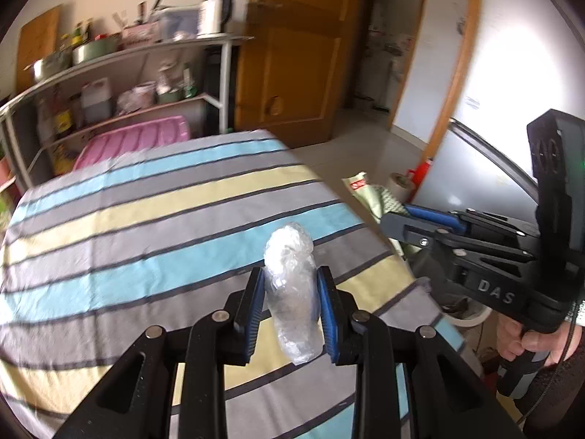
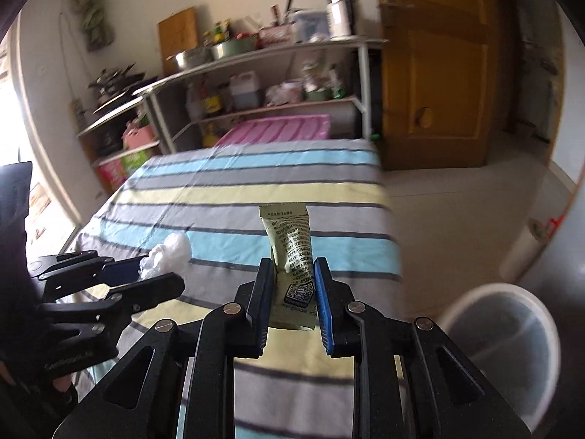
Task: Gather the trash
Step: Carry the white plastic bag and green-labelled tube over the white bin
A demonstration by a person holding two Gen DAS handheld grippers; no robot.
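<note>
**Two pieces of trash, one in each gripper, above the striped table**

The left gripper [image 1: 289, 307] has its blue ribbed pads pressed narrowly against a wad of clear plastic film [image 1: 291, 289], crinkled and glossy, which stands upright between them and pokes out beyond the tips. The right gripper [image 2: 292, 303] pinches a flat olive-green sachet [image 2: 292, 259] by its lower part; the packet is smooth, rectangular, printed with small text and one square code, and its top edge is torn open. No earlier view is given, so only the clamped state can be told: both pairs of fingers are narrow and holding.

Both pieces are off the table, held over its near right part. The tablecloth [image 1: 109, 241] is woven fabric in broad bands of grey, light blue and pale yellow, parted by thin dark lines.

On the floor to the right of the table, near the right gripper, stands one round white plastic bin [image 2: 512, 333] with a smooth wall. In the left wrist view a hand [image 1: 526, 344] grips the right gripper's handle.

Far behind the table runs a metal shelf rack [image 2: 256, 55] crowded with pots and bottles, beside one brown wooden door [image 2: 438, 73].
</note>
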